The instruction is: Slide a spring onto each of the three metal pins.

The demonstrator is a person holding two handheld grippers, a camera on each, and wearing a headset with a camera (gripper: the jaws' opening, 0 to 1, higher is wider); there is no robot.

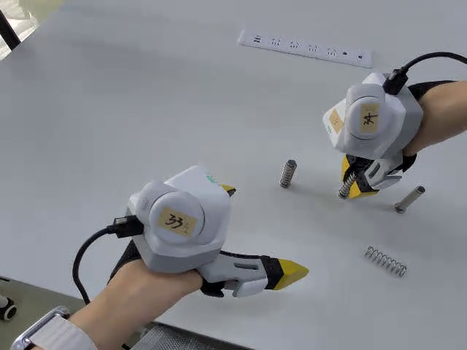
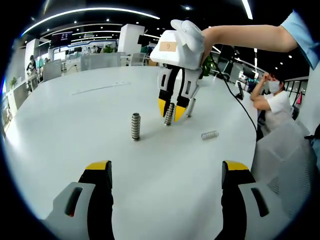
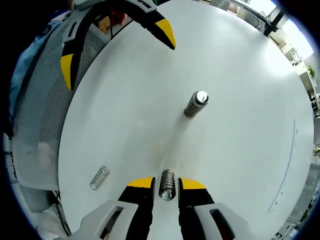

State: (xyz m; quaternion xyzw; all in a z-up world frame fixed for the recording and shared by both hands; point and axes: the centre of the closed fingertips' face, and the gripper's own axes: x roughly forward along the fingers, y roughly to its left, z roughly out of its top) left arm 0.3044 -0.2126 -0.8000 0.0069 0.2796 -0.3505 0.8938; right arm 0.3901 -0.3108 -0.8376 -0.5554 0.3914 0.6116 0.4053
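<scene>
My right gripper (image 1: 352,187) points down at the table and is shut on a metal pin wearing a spring (image 3: 167,185), whose lower end rests on the surface. Another pin with a spring (image 1: 288,173) stands upright a little to its left, also seen as the sprung pin (image 3: 196,104) ahead of the right jaws. A bare pin (image 1: 409,199) lies on its side just right of the right gripper. One loose spring (image 1: 384,261) lies nearer the front. My left gripper (image 1: 260,230) hovers low at the front left, jaws wide open and holding nothing, aimed at the standing pin (image 2: 135,126).
The work lies on a white table (image 1: 146,109). A white power strip (image 1: 305,48) lies at the far side. The table's near edge runs under my left hand. A seated person (image 2: 272,102) is off beyond the table's right end.
</scene>
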